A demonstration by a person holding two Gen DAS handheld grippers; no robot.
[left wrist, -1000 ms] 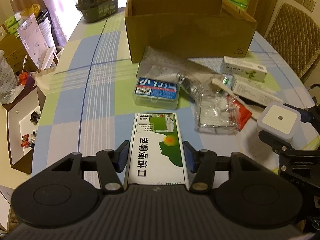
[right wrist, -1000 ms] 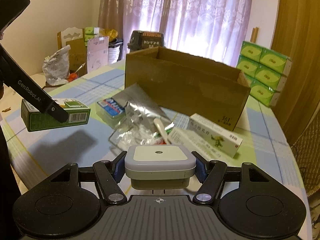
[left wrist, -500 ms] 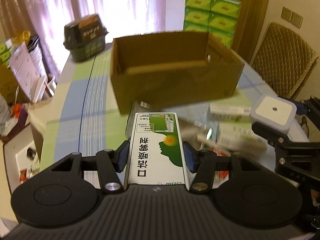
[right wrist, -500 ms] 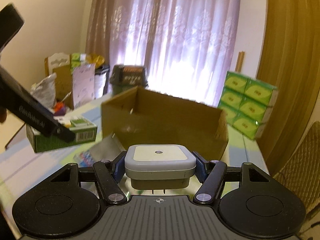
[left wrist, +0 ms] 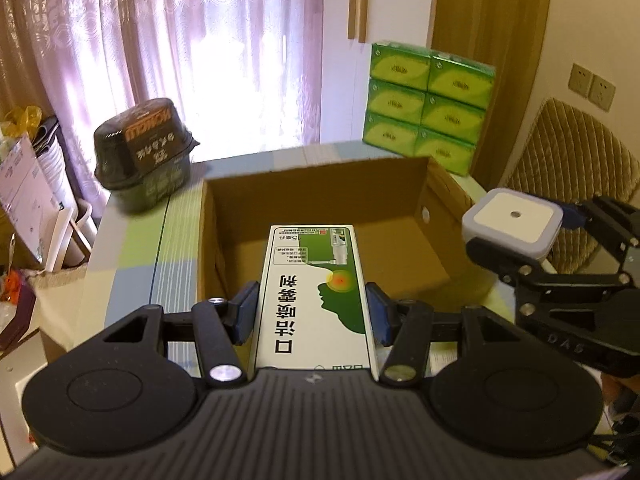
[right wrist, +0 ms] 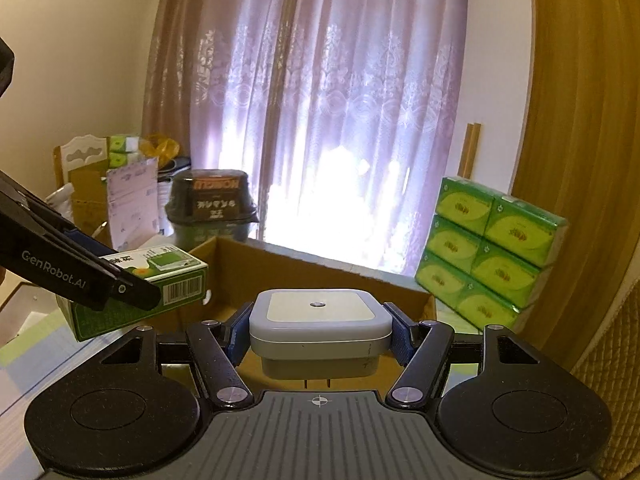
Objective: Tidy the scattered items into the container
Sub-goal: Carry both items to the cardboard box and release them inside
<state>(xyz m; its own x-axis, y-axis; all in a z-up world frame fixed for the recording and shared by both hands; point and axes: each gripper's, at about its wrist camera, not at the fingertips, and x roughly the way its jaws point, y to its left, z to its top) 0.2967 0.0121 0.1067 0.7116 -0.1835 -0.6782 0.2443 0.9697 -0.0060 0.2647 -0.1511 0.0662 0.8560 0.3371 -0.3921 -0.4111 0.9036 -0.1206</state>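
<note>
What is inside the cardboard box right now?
The cardboard box shows only bare brown floor and walls. The held green-and-white carton covers its near middle, so that patch cannot be checked.

Open brown corrugated cardboard box: matt, raw cut edges. Green-and-white printed paperboard carton: smooth, slight sheen. White square plastic night-light: satin top, grey smooth body. Left gripper and right gripper: matt black plastic, ribbed base, bright metal rivets, blue pads. Green tissue packs: glossy film wrap. Lilac curtain: sheer patterned cloth.
</note>
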